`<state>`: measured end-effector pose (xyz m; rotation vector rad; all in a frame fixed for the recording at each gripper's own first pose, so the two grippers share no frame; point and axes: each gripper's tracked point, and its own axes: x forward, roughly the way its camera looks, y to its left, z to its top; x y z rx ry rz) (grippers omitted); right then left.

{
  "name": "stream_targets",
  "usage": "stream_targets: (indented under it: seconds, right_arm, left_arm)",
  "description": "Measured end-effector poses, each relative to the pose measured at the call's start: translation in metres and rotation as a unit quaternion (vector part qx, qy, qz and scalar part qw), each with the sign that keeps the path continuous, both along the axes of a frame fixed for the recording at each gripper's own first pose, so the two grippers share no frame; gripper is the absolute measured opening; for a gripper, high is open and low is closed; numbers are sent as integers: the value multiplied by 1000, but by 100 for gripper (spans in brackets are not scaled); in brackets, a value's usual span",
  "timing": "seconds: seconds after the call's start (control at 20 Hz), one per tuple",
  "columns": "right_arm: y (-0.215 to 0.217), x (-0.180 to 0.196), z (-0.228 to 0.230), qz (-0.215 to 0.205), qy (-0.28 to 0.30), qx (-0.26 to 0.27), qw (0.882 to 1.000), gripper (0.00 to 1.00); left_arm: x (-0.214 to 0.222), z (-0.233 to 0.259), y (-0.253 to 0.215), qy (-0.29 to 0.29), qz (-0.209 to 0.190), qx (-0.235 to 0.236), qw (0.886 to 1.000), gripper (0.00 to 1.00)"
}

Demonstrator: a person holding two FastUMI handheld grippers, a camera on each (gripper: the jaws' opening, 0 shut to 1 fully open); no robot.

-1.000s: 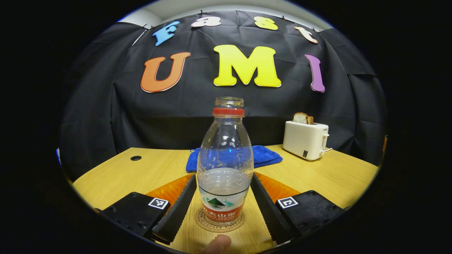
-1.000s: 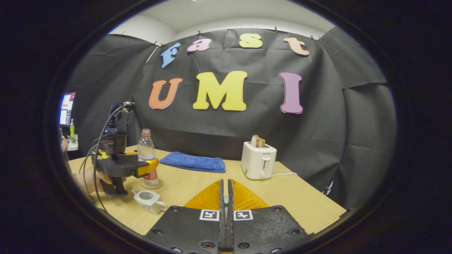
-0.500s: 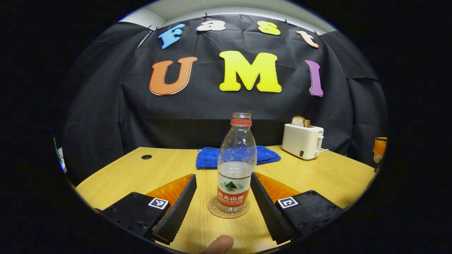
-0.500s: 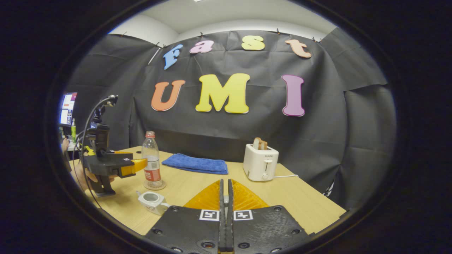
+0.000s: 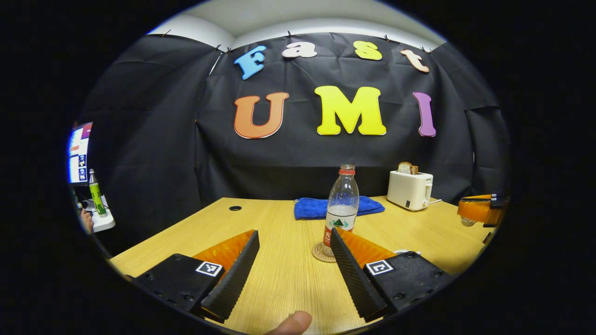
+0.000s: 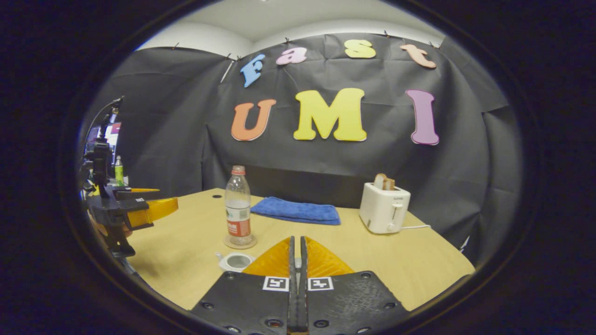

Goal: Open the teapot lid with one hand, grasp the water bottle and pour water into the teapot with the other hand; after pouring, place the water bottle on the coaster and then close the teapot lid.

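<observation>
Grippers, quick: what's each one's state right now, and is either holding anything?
Left gripper: open, holding nothing; the water bottle stands free on its coaster.
Right gripper: fingers closed together; what they hold, if anything, cannot be told.

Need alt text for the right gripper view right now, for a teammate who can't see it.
A water bottle stands upright on a coaster on the wooden table, with the open teapot just in front. Behind lie a blue towel and a toaster.

Each gripper has black textured blocks with screws and small square black-and-white markers; the left gripper (image 6: 128,209) carries black cables.
</observation>
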<state>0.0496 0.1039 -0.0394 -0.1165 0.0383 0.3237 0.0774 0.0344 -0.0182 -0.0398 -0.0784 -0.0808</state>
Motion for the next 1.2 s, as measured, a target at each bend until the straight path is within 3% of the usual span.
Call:
stream_targets:
  seconds: [0.15, 0.2, 0.35, 0.6, 0.9, 1.2]
  right_arm:
    - [27, 4, -7, 31, 7, 2, 999, 0]
    - [36, 5, -9, 41, 10, 7, 999, 0]
    - [57, 14, -12, 60, 20, 24, 998, 0]
    - [77, 27, -21, 65, 37, 54, 996, 0]
    - [95, 38, -42, 70, 53, 54, 995, 0]
    - [101, 49, -62, 60, 69, 38, 995, 0]
  left_arm:
    - [-15, 5, -2, -2, -13, 10, 1000, 100]
    - [-19, 7, -4, 6, -18, 10, 1000, 96]
    - [-36, 16, -5, 16, -27, -2, 1000, 96]
    - [-52, 36, 17, 4, -9, -23, 1000, 96]
    - [-55, 41, 47, 5, 13, -27, 1000, 96]
    - [-54, 38, 44, 11, -5, -39, 999, 96]
